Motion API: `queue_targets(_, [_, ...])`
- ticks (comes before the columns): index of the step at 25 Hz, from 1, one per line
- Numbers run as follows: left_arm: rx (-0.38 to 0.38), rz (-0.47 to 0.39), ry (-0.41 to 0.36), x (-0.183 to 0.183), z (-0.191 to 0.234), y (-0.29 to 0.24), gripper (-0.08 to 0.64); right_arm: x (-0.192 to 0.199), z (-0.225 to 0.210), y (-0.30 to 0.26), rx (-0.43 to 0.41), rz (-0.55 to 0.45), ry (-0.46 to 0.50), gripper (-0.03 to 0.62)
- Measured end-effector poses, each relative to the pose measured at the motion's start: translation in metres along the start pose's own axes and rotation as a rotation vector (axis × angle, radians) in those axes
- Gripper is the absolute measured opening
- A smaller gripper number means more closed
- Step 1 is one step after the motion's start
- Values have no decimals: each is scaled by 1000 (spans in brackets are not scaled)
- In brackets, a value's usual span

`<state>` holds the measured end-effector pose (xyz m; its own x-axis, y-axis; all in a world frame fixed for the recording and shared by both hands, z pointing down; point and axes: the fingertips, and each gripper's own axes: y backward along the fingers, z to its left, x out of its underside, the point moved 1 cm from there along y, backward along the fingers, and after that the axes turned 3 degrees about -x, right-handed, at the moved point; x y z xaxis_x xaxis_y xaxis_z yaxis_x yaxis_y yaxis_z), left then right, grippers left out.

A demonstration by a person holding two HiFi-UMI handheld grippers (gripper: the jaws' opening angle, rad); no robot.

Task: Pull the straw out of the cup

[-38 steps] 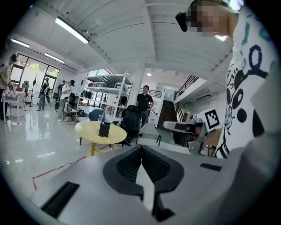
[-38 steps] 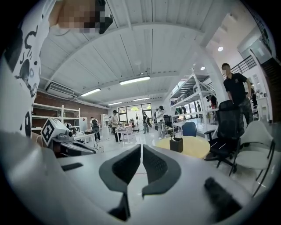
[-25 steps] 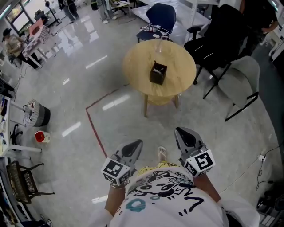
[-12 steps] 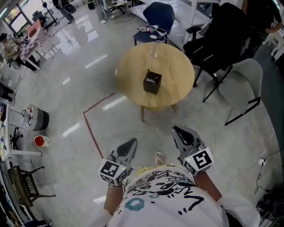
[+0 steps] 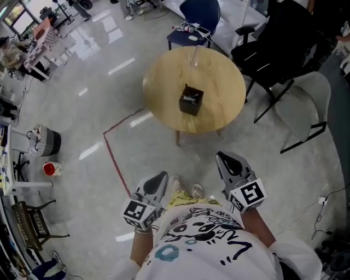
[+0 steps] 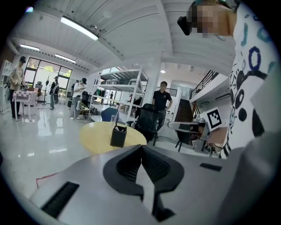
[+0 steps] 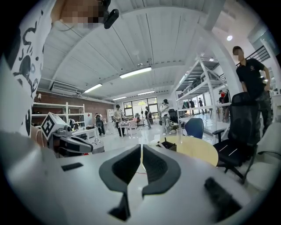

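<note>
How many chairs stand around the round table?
3: a blue chair beyond the table, a black office chair at its right, a grey chair nearer, right. More may be hidden outside the frame.

Operator: white short-sleeved T-shirt [image 5: 202,240] with black scribble print and a teal ring motif. The same print shows in the left gripper view [image 6: 252,88]. Yellow patterned fabric [image 5: 188,203] below the hem. Light-coloured footwear [image 5: 198,190], type unclear. Small black camera [image 7: 111,17] mounted at the head.

Left gripper [image 5: 161,179]: smooth grey shell tapering to a point, black jaw liners ribbed on the inner faces [image 6: 141,154], dark rectangular slot [image 6: 61,200] in the shell. Its marker cube [image 5: 139,212] is white with black square codes.

Right gripper [image 5: 227,159]: same grey shell, black ribbed liners [image 7: 141,154], slot [image 7: 221,198]. Its marker cube [image 5: 249,195] matches.
</note>
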<state>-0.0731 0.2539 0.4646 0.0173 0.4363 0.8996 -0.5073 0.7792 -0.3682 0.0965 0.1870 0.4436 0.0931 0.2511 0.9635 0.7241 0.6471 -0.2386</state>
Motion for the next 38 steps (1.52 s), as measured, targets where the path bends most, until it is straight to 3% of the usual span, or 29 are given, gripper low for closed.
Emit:
queue_targets(5, [31,16,15,-6,30,-22,17,-6,-14,-30,30,15,-11,29])
queue_targets(21, [178,55,-74,-95,135,-150,17,-52,-98,-144,168,15,-57,29])
queue_targets(30, [246,71,-93,-114,182,-186,17,-62,-115,-189,249,21,-65,29])
queue_targets(38, [254,69,-95,-122,199,-205,16,-67,-125,-196,280,33,-63,29])
